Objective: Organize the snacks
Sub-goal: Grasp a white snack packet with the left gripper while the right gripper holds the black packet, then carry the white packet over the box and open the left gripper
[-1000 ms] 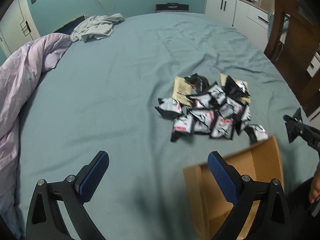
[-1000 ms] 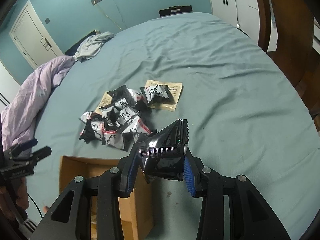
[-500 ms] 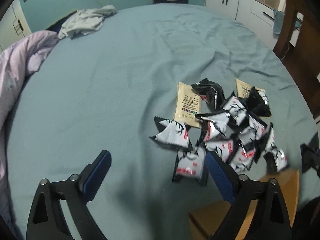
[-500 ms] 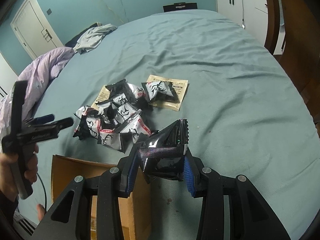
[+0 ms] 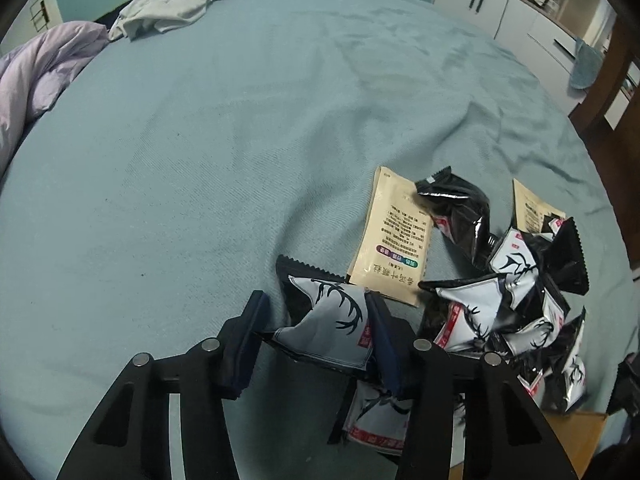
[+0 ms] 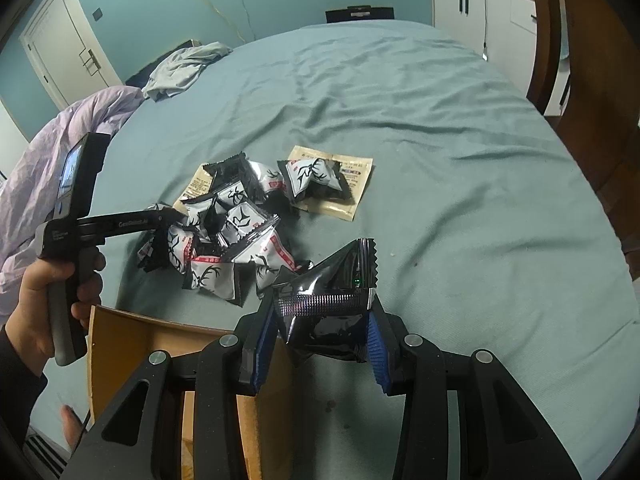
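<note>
Snack pkts: small pillow-shaped foil sachets, black w/ white front panel, black antler print, red strip at one end, serrated end seams. Heaped in a loose pile [image 6: 224, 236] on teal bed sheet [image 6: 440, 168], mid-bed, just beyond open cardboard box [image 6: 132, 344] at near edge. Two flat beige sachets under pile: one [image 5: 394, 242] at left-far side, long axis running near-to-far, printed text upside down; other [image 6: 340, 184] at right-far side w/ one antler pkt lying on top.

Left claw [image 5: 316, 340]: closing, around antler pkt [image 5: 328, 320] at left edge of pile. Right pad touching pkt's red end; left pad w/ a small gap yet. Pkt lying flat, long axis slanted, serrated seam twd far-left, red end twd near-right.

Right claw [image 6: 324, 332]: narrow, clamped on glossy black pkt [image 6: 328, 300], no white panel showing. Held above near edge of bed, beside box. Crimped seam band running left-right across pads; one serrated end pointing up-right and far.

Hand [image 6: 44, 304] gripping left tool's handle, seen from right cam.
</note>
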The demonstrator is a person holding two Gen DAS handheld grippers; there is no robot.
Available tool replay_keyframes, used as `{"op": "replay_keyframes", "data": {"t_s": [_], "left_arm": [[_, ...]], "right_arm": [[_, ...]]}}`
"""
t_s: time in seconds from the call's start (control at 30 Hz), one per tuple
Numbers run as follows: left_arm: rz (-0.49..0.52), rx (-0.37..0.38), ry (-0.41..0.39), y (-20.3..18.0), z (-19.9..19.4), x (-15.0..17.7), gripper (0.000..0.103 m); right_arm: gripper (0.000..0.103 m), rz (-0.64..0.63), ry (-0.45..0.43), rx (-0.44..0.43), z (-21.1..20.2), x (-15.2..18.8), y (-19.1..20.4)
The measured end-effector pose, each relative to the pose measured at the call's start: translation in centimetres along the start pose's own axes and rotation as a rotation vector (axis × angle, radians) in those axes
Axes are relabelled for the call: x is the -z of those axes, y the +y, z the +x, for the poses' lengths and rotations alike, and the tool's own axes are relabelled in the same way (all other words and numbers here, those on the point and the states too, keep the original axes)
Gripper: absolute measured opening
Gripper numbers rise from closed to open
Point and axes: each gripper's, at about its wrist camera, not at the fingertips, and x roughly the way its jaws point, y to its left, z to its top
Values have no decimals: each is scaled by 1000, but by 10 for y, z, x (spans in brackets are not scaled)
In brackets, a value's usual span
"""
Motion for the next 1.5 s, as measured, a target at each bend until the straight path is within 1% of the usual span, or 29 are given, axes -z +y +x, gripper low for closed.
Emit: {"op": "replay_keyframes", "data": {"t_s": [0.03,0.1,0.27,0.37,0.43,0.5,0.6,0.67,0.73,0.9,1.0,1.03,1.13,1.23,1.4,1.5], "left_arm": [[9,3,-6,-2,-3,1,40],[15,-6,-26,-3,-11,2,38],[4,-44,-99,-5,-49,8,37],[59,-94,-158,-15,-82,19,37],[87,-108,-190,-18,-100,23,37],[103,-107,-211,-24,-120,30,37],[120,-90,-215,-30,-144,43,37],[130,-73,-228,-35,-158,57,37],[138,-64,-224,-40,-164,68,37],[162,-58,-186,-57,-169,101,37],[174,-48,-156,-70,-166,119,37],[193,-55,-146,-76,-163,124,37],[259,-92,-134,-93,-152,135,37],[281,-110,-119,-101,-141,138,37],[249,-121,-93,-96,-126,136,37],[234,-115,-56,-94,-115,138,37]], "right_arm": [[39,-5,-8,7,0,0,1],[39,-15,-25,20,-2,1,3],[39,-23,-73,15,-12,6,5],[39,-34,-97,22,-17,9,7],[39,-35,-112,18,-22,11,8],[39,-27,-127,12,-28,14,6],[39,-7,-151,3,-37,18,1],[39,3,-159,-1,-41,21,-1],[39,8,-162,-13,-44,23,-2],[39,0,-166,-75,-52,26,-2],[39,-46,-175,-69,-59,30,6],[39,-58,-178,-84,-61,32,8],[39,-35,-178,-156,-70,40,7],[39,-15,-170,-183,-76,48,2],[39,-30,-151,-146,-75,50,4],[39,-32,-126,-135,-71,48,9]]}}
